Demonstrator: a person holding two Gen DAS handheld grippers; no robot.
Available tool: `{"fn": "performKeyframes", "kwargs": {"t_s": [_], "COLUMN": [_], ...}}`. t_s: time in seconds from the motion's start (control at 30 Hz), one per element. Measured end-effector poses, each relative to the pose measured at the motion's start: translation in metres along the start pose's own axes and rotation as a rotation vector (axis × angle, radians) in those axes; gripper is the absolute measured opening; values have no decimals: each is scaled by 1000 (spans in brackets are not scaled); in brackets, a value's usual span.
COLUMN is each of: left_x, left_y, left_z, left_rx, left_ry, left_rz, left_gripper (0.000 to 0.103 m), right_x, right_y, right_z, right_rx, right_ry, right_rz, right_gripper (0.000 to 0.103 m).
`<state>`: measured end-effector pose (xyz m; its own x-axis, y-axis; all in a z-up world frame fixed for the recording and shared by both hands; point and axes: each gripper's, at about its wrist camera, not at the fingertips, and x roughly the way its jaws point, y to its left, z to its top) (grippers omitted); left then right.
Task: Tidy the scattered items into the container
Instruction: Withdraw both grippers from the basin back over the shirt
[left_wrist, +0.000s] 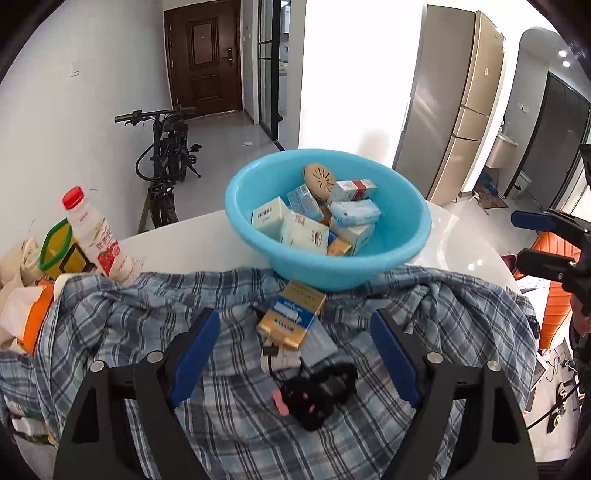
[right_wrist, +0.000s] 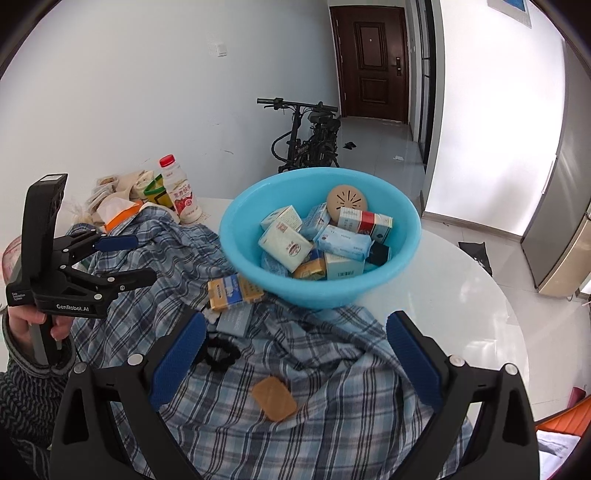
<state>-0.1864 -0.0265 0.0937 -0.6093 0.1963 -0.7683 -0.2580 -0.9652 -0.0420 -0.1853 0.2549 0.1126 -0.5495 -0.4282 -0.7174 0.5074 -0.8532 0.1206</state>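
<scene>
Jaws of left gripper (left_wrist: 295, 354) and right gripper (right_wrist: 295, 365) stand wide, empty. Advise squaring over gold-and-blue cardboard box (left_wrist: 293, 317), lower centre, beside turquoise plastic basin (left_wrist: 258, 240).

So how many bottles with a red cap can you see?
1. The bottle stands upright at the table's far left edge, beside the plaid cloth and a pile of bags. More could be hidden behind that pile.
</scene>
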Motion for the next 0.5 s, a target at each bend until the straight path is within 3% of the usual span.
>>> {"fn": "performKeyframes", "kwargs": {"t_s": [0.27, 0.5], "left_x": [-23, -18], "left_y": [-8, -21], "left_z": [-45, -81], "left_rx": [18, 33], "left_ry": [-14, -11], "left_rz": [40, 57], "left_gripper": [87, 88], "right_x": [-12, -3], "right_y": [16, 27], "right_z": [-44, -84], "right_rx": [-42, -120], "right_ry": [-16, -16], "right_rz": [-14, -17], "right_gripper": [98, 98]}}
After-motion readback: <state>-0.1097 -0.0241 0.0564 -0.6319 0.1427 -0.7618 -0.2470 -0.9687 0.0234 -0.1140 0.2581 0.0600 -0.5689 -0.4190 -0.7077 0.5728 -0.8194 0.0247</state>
